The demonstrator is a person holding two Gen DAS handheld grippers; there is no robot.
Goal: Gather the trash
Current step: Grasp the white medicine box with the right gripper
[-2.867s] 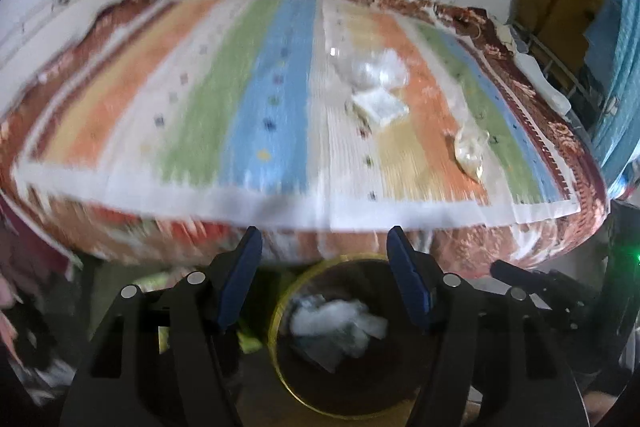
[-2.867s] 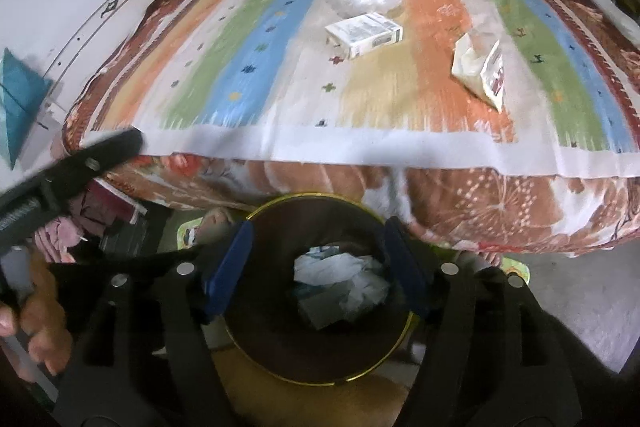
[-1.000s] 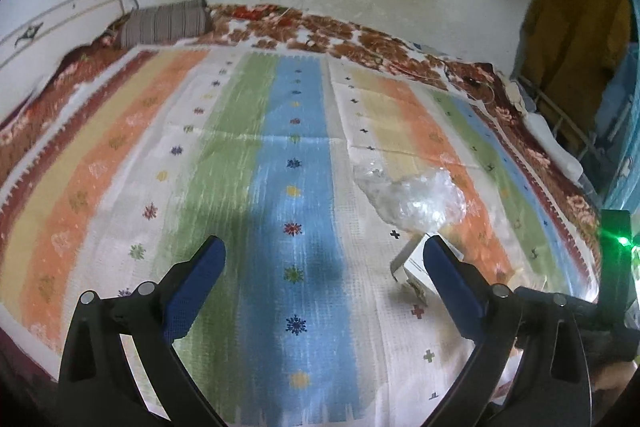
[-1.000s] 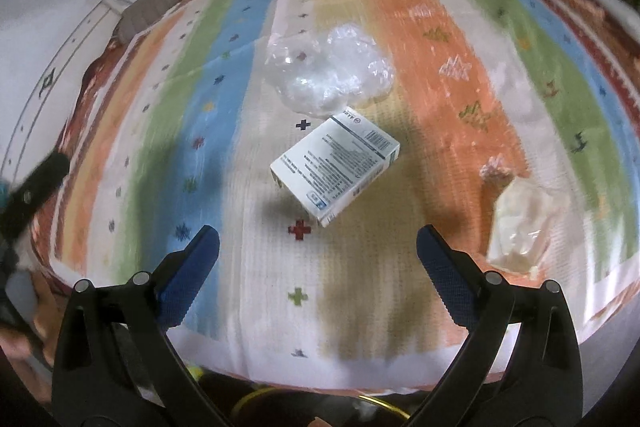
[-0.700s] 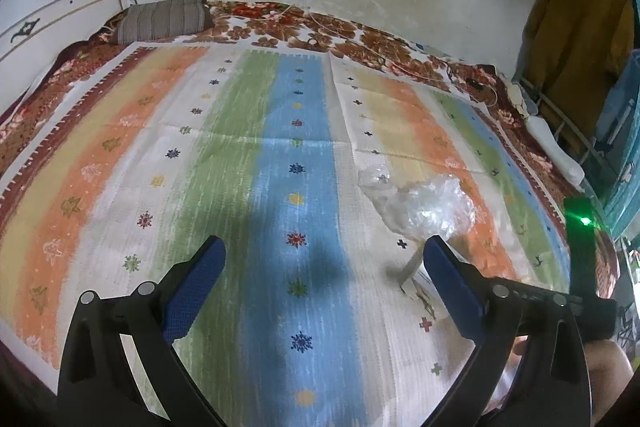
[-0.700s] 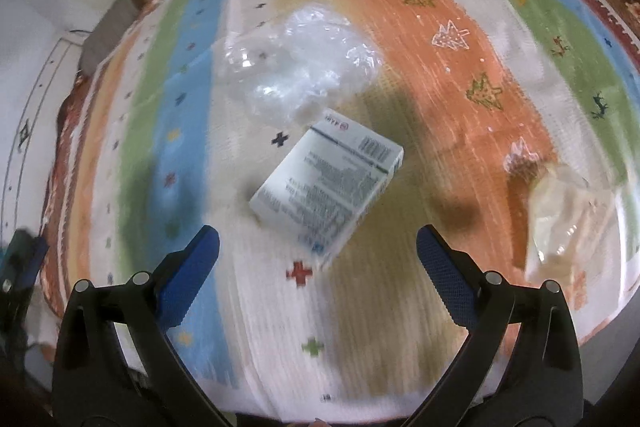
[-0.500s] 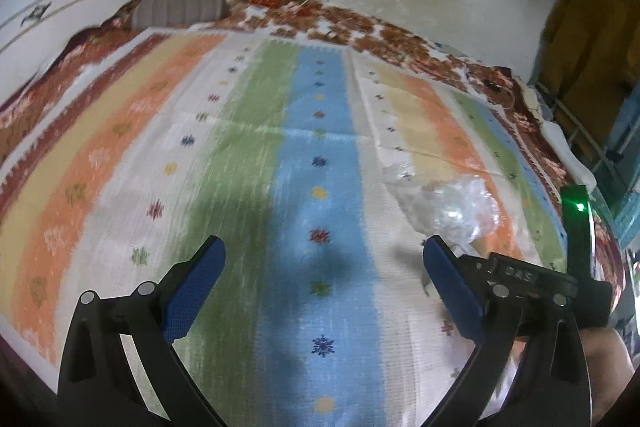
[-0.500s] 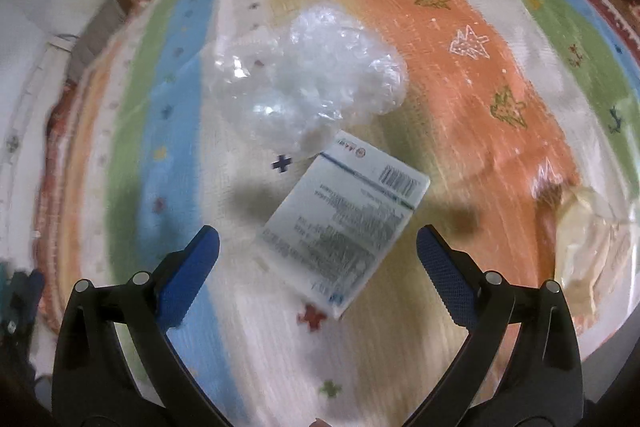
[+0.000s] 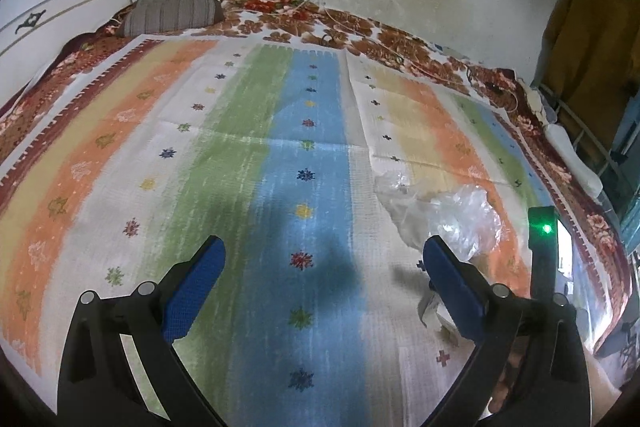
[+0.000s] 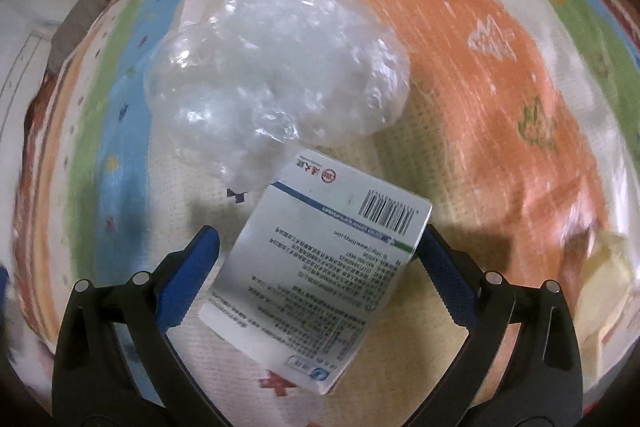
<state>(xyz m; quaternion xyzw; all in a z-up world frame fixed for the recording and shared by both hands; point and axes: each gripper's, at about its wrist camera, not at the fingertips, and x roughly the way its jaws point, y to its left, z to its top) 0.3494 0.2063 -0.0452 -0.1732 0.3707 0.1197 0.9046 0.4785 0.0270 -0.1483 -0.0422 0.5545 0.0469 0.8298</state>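
Covering most of the bed under both your grippers is the striped blanket, with bands of orange, green, blue and cream, and a grey striped pillow at its far end. Next in size comes the crumpled clear plastic bag, which looks empty as far as its folds let you see; it lies just beyond the white carton and seems to touch its far edge. That carton lies flat, with a barcode near its far right corner, a blue band, a red round logo and dense small print, too small to read. Your right gripper is spread wide around the carton, fingers on either side. Your left gripper hangs wide apart over the blue stripe, holding nothing.
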